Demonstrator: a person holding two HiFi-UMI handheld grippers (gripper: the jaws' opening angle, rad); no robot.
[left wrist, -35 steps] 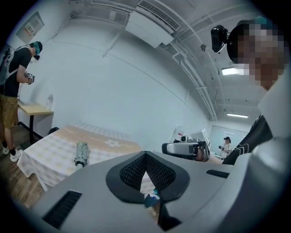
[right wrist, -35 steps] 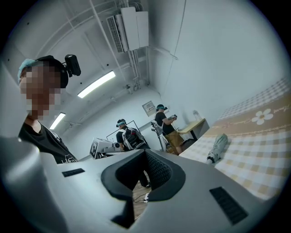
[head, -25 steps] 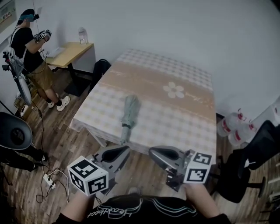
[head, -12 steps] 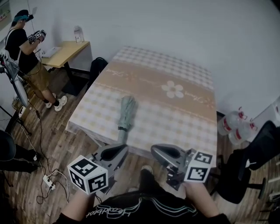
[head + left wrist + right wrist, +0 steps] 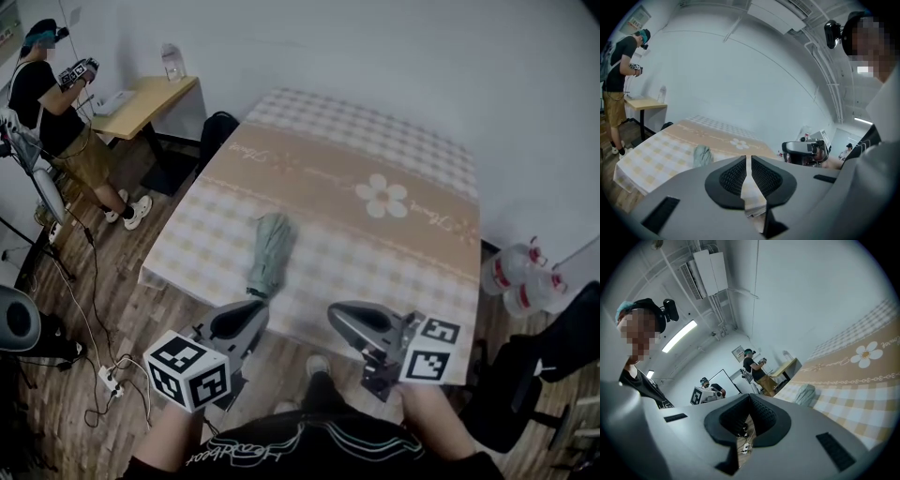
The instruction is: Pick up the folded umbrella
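The folded grey-green umbrella [image 5: 270, 251] lies on the checked tablecloth of the table [image 5: 328, 178], near its front left, handle end toward me. It also shows in the left gripper view as a folded umbrella [image 5: 701, 155] and in the right gripper view as a folded umbrella [image 5: 805, 393]. My left gripper [image 5: 242, 317] hangs just short of the table's front edge, close to the umbrella's handle end. Its jaws are opening from shut, showing only a hairline slit with nothing in it [image 5: 747, 161]. My right gripper [image 5: 352, 317] is beside it to the right, shut and empty [image 5: 750, 401].
A person stands at the back left by a wooden desk [image 5: 141, 98]. A black bag [image 5: 217, 131] sits between desk and table. Water bottles [image 5: 520, 277] and a black chair [image 5: 558, 342] are at the right. A power strip with cables [image 5: 111, 375] lies on the floor at left.
Both grippers have moved forward toward the table's front edge and sunk a little. The umbrella's handle end now lies just ahead of the left gripper.
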